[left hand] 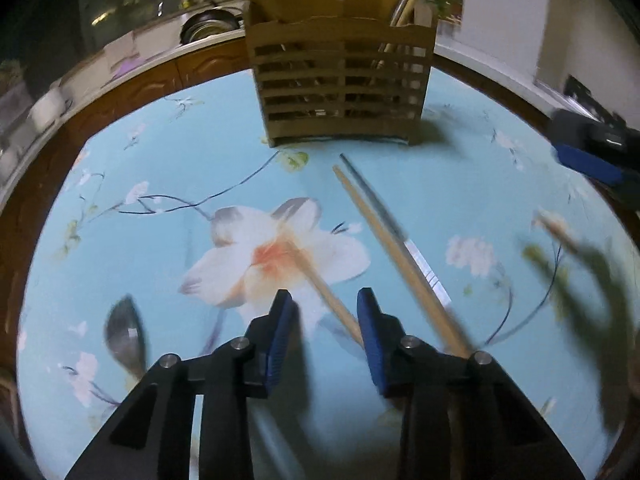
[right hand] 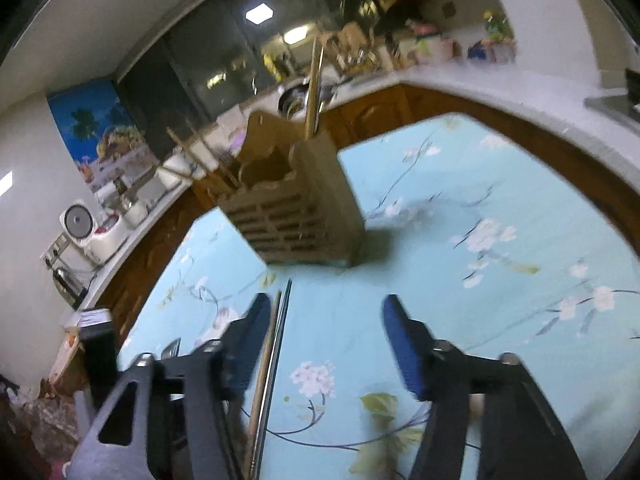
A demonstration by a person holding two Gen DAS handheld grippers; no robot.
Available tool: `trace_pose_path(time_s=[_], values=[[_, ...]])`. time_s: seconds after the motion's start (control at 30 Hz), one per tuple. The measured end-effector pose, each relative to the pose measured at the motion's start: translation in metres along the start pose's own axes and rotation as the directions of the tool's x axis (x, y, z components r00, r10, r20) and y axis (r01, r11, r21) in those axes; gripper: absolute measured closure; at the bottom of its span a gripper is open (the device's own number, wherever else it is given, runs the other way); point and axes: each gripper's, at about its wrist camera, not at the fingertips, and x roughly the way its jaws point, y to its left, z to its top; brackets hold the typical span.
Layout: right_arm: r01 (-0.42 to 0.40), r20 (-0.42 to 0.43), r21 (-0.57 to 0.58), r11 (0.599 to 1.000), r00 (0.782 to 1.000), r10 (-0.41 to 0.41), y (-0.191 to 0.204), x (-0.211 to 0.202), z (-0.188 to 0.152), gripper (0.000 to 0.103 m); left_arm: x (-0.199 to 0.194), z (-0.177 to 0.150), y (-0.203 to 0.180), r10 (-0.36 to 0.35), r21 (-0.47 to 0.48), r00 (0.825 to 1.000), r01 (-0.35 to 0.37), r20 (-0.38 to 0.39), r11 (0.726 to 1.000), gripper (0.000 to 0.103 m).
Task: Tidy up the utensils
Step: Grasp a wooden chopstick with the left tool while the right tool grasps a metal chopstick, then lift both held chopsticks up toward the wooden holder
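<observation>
A: How is the left gripper (left hand: 325,312) seen?

B: Its jaws are seen apart, and a wooden chopstick (left hand: 320,280) is lying between them; the blue pads are not pressed on it. A second wooden chopstick (left hand: 384,232) and a metal chopstick (left hand: 370,192) are laid side by side just to the right of it, on the flowered tablecloth (left hand: 140,248). A spoon (left hand: 126,332) is seen at the left.

A: And the right gripper (right hand: 324,308)?

B: Its jaws are also apart. The pair of chopsticks is seen just inside its left finger; whether it is touched cannot be told. Beyond both grippers the slatted wooden holder (left hand: 340,88) is standing upright, with utensils already placed in it.
</observation>
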Motion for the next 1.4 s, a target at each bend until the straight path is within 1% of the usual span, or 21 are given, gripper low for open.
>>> trace_pose_path(time_s=[0.03, 0.1, 0.13, 0.2, 0.3, 0.37, 0.47, 0.57, 0.63, 0.7, 0.9, 0.97, 1.03, 1.1, 1.2, 1.23, 1.27, 1.3, 1.33, 1.37, 1.4], values=[[-0.007, -0.028, -0.011, 1.000, 1.000, 0.007, 0.004, 0.011, 0.000, 0.056, -0.002, -0.003, 0.005, 0.016, 0.024, 1.000, -0.016, 0.005, 1.000, 0.081], [-0.020, -0.076, -0.034, 0.999, 0.997, 0.018, 0.012, 0.030, 0.001, 0.064, -0.005, -0.007, 0.016, 0.016, 0.024, 1.000, -0.016, 0.005, 1.000, 0.081], [-0.023, -0.100, -0.047, 0.999, 0.995, 0.018, 0.016, 0.040, 0.001, 0.066, -0.006, -0.008, 0.021, 0.000, 0.004, 1.000, 0.000, 0.002, 1.000, 0.081], [-0.019, -0.150, -0.073, 0.997, 0.989, 0.008, 0.024, 0.062, 0.001, 0.076, -0.008, -0.009, 0.034, -0.033, -0.060, 0.999, 0.032, -0.005, 0.998, 0.081], [0.002, -0.193, -0.108, 0.994, 0.981, -0.023, 0.034, 0.088, 0.002, 0.085, -0.014, -0.012, 0.048, -0.052, -0.133, 0.999, 0.052, 0.006, 0.990, 0.080], [0.008, -0.219, -0.133, 0.991, 0.975, -0.037, 0.040, 0.102, 0.003, 0.085, -0.016, -0.014, 0.052, -0.060, -0.162, 0.998, 0.060, 0.005, 0.985, 0.076], [0.018, -0.256, -0.181, 0.983, 0.965, -0.065, 0.049, 0.115, 0.003, 0.087, -0.012, -0.015, 0.055, -0.055, -0.192, 0.998, 0.051, -0.015, 0.980, 0.069], [0.046, -0.251, -0.243, 0.969, 0.962, -0.109, 0.057, 0.120, 0.003, 0.089, -0.012, -0.017, 0.059, -0.057, -0.230, 0.998, 0.050, -0.021, 0.972, 0.069], [0.054, -0.253, -0.261, 0.964, 0.960, -0.122, 0.058, 0.121, 0.003, 0.090, -0.010, -0.015, 0.060, -0.056, -0.242, 0.998, 0.048, -0.023, 0.969, 0.069], [0.056, -0.256, -0.275, 0.960, 0.958, -0.129, 0.056, 0.116, 0.000, 0.096, -0.008, -0.013, 0.059, -0.045, -0.243, 0.999, 0.037, -0.025, 0.969, 0.069], [0.036, -0.276, -0.270, 0.962, 0.954, -0.114, 0.034, 0.080, -0.017, 0.097, -0.003, -0.012, 0.056, -0.030, -0.228, 0.999, 0.025, -0.019, 0.973, 0.068], [0.026, -0.284, -0.232, 0.972, 0.954, -0.093, 0.025, 0.070, -0.018, 0.097, -0.002, -0.010, 0.055, -0.035, -0.224, 0.999, 0.030, -0.020, 0.974, 0.064], [0.020, -0.286, -0.203, 0.979, 0.955, -0.078, 0.021, 0.071, -0.016, 0.096, 0.000, -0.009, 0.052, -0.021, -0.208, 1.000, 0.016, -0.022, 0.978, 0.064], [0.029, -0.281, -0.195, 0.980, 0.956, -0.084, 0.020, 0.074, -0.013, 0.095, 0.003, -0.006, 0.046, 0.001, -0.180, 1.000, -0.006, -0.025, 0.984, 0.063], [0.032, -0.277, -0.194, 0.980, 0.957, -0.086, 0.028, 0.087, -0.009, 0.094, 0.007, -0.002, 0.040, 0.018, -0.152, 0.999, -0.022, -0.028, 0.988, 0.062], [0.033, -0.274, -0.205, 0.978, 0.957, -0.090, 0.031, 0.090, -0.008, 0.094, 0.008, -0.001, 0.040, 0.016, -0.152, 0.999, -0.020, -0.029, 0.988, 0.065], [0.035, -0.270, -0.216, 0.976, 0.958, -0.094, 0.034, 0.092, -0.008, 0.094, 0.009, 0.001, 0.040, 0.011, -0.149, 1.000, -0.015, -0.027, 0.989, 0.071], [0.035, -0.266, -0.222, 0.974, 0.959, -0.095, 0.035, 0.093, -0.008, 0.094, 0.009, 0.002, 0.040, 0.009, -0.146, 1.000, -0.012, -0.023, 0.989, 0.075], [0.034, -0.264, -0.225, 0.974, 0.960, -0.095, 0.035, 0.093, -0.009, 0.094, 0.010, 0.002, 0.039, 0.008, -0.145, 1.000, -0.011, -0.021, 0.989, 0.080], [0.033, -0.264, -0.224, 0.974, 0.960, -0.093, 0.034, 0.092, -0.009, 0.094, 0.011, 0.003, 0.039, 0.005, -0.142, 1.000, -0.008, -0.019, 0.990, 0.088], [0.034, -0.264, -0.223, 0.974, 0.960, -0.094, 0.034, 0.091, -0.009, 0.096, 0.011, 0.003, 0.039, 0.001, -0.143, 1.000, -0.004, -0.020, 0.990, 0.093]])
